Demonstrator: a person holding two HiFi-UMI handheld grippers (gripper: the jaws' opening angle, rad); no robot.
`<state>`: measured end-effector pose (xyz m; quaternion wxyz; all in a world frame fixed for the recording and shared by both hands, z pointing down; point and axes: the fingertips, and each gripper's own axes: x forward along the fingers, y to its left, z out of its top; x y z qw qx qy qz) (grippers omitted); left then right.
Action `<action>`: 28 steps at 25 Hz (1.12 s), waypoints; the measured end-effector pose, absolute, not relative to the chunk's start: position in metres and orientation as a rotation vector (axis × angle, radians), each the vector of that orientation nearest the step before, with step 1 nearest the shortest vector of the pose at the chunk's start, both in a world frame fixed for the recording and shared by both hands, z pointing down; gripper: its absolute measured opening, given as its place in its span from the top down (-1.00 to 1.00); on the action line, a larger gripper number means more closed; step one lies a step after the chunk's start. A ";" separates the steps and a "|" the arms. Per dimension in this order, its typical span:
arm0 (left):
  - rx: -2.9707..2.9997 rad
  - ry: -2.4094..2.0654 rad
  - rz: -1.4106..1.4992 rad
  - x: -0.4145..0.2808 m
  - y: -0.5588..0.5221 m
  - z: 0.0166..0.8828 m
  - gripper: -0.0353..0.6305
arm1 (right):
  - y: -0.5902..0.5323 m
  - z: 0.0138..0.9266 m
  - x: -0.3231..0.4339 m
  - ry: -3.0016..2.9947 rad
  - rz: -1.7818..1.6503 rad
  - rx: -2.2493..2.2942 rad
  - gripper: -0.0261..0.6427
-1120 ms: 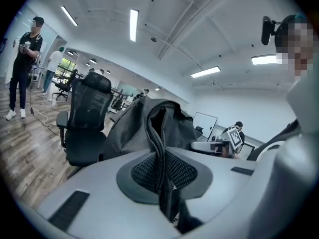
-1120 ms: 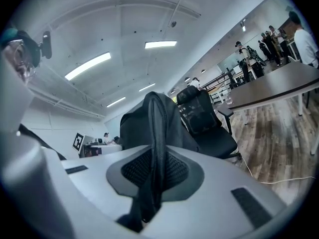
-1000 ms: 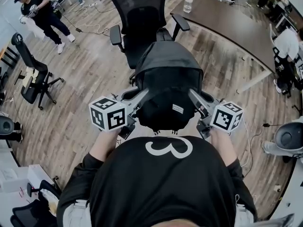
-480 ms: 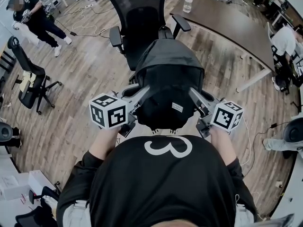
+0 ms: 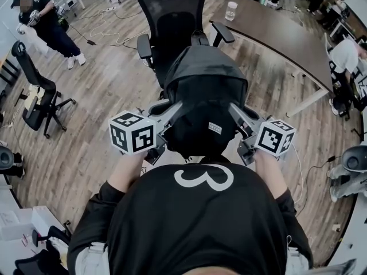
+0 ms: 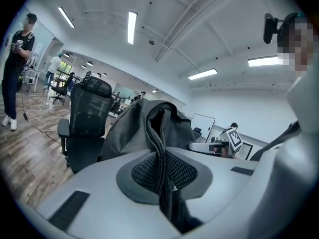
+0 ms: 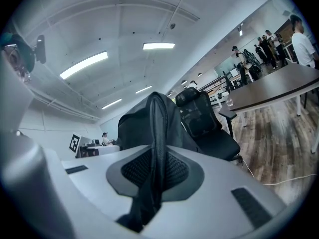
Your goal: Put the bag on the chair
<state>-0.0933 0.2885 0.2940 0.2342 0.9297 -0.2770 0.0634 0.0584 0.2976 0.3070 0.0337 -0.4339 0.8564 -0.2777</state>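
Observation:
A black backpack (image 5: pixel 203 105) hangs in the air between my two grippers, just in front of my chest. My left gripper (image 5: pixel 174 113) is shut on a fold of the bag's fabric (image 6: pixel 160 158) on its left side. On the other side my right gripper (image 7: pixel 153 176) is shut on a dark strap of the bag (image 7: pixel 155 133). The black mesh office chair (image 5: pixel 172 24) stands just beyond the bag with its seat facing me, mostly hidden by the bag. It also shows as the chair (image 6: pixel 87 118) in the left gripper view and the chair (image 7: pixel 204 123) in the right gripper view.
A long dark table (image 5: pixel 275 36) with a clear bottle (image 5: pixel 230 9) runs at the right of the chair. Another black chair (image 5: pixel 37 90) stands at the left, with a person (image 5: pixel 43 24) behind it. Cables (image 5: pixel 109 36) lie on the wooden floor.
The bag and both grippers have moved a little toward the chair, which now sits slightly closer and further right in the head view. Both grips are unchanged.

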 end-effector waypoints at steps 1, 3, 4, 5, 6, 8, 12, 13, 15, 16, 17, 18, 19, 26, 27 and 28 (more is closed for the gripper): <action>2.547 -0.765 0.175 -0.094 0.286 0.295 0.76 | 0.295 0.308 0.058 2.636 -0.860 -1.333 0.74; 2.538 -0.774 0.179 -0.094 0.281 0.296 0.76 | 0.290 0.309 0.057 2.640 -0.873 -1.331 0.74; 2.532 -0.778 0.182 -0.094 0.278 0.297 0.76 | 0.287 0.310 0.057 2.640 -0.881 -1.327 0.74; 2.526 -0.781 0.187 -0.094 0.276 0.299 0.76 | 0.284 0.312 0.057 2.641 -0.888 -1.320 0.74; 2.519 -0.784 0.192 -0.094 0.273 0.301 0.76 | 0.281 0.314 0.057 2.640 -0.896 -1.314 0.74; 2.508 -0.790 0.202 -0.094 0.266 0.306 0.76 | 0.273 0.318 0.057 2.641 -0.909 -1.310 0.74; 2.483 -0.806 0.223 -0.091 0.244 0.314 0.76 | 0.251 0.328 0.060 2.646 -0.937 -1.288 0.74; 2.479 -0.809 0.225 -0.089 0.238 0.316 0.76 | 0.245 0.330 0.062 2.647 -0.943 -1.278 0.74; 2.471 -0.817 0.229 -0.085 0.226 0.318 0.76 | 0.232 0.332 0.066 2.651 -0.952 -1.262 0.74; 2.466 -0.823 0.234 -0.084 0.219 0.320 0.76 | 0.225 0.334 0.066 2.654 -0.957 -1.253 0.74; 2.459 -0.831 0.238 -0.083 0.212 0.322 0.76 | 0.218 0.335 0.067 2.657 -0.962 -1.242 0.74; 2.451 -0.840 0.242 -0.081 0.205 0.324 0.76 | 0.211 0.337 0.068 2.662 -0.964 -1.232 0.74; 2.443 -0.847 0.245 -0.079 0.197 0.326 0.76 | 0.203 0.338 0.070 2.668 -0.966 -1.224 0.74; 2.387 -0.899 0.269 -0.067 0.139 0.342 0.76 | 0.138 0.355 0.082 2.699 -1.003 -1.173 0.74; 2.377 -0.910 0.271 -0.066 0.128 0.344 0.76 | 0.127 0.357 0.083 2.707 -1.011 -1.165 0.74; 2.369 -0.920 0.273 -0.065 0.117 0.347 0.76 | 0.116 0.359 0.084 2.715 -1.020 -1.159 0.74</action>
